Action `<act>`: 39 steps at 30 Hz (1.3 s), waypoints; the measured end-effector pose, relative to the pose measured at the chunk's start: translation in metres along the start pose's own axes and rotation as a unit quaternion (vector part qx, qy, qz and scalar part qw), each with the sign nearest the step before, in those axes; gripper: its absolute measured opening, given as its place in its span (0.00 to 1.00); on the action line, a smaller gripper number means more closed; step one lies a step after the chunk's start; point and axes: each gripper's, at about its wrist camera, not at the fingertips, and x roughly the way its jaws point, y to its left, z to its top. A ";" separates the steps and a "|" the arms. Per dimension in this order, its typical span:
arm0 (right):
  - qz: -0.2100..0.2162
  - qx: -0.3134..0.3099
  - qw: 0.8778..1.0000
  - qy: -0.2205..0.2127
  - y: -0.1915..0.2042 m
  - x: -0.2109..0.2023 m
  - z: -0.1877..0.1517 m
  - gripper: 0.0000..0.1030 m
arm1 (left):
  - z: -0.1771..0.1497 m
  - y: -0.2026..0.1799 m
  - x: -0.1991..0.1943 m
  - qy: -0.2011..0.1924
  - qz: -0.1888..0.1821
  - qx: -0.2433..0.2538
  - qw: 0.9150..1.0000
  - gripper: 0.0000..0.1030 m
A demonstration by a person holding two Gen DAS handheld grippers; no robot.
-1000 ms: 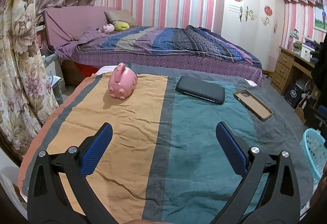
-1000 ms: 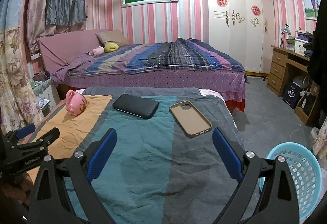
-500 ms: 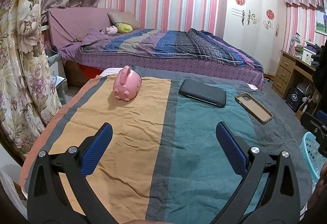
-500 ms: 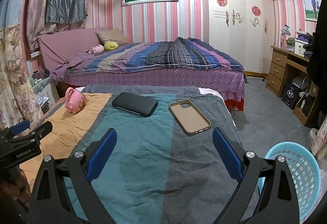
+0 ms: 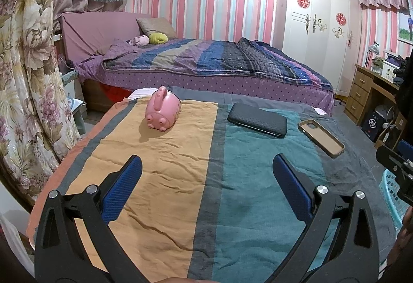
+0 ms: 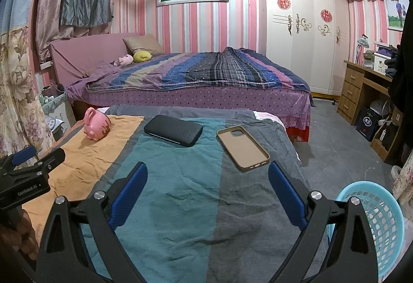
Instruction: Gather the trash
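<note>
Two tools (image 5: 206, 179) (image 6: 207, 182) agape; phone case (image 6: 242, 148) just beyond right tool.

"GenRobot.AI" printed white on black body of left gripper (image 6: 28, 166), right wrist view. No other legible text.

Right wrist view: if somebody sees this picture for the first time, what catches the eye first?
Probably the pink piggy bank on the orange stripe of the cloth, at far left. Next come the black case on the teal stripe and, right of it, the tan phone case lying hollow side up on the grey part. The light blue basket stands low at right, beside the open right gripper.
</note>
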 end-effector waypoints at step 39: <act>0.001 -0.002 1.000 0.001 0.001 -0.001 -0.001 0.90 | 0.001 0.000 -0.001 -0.005 0.002 0.003 1.000 0.95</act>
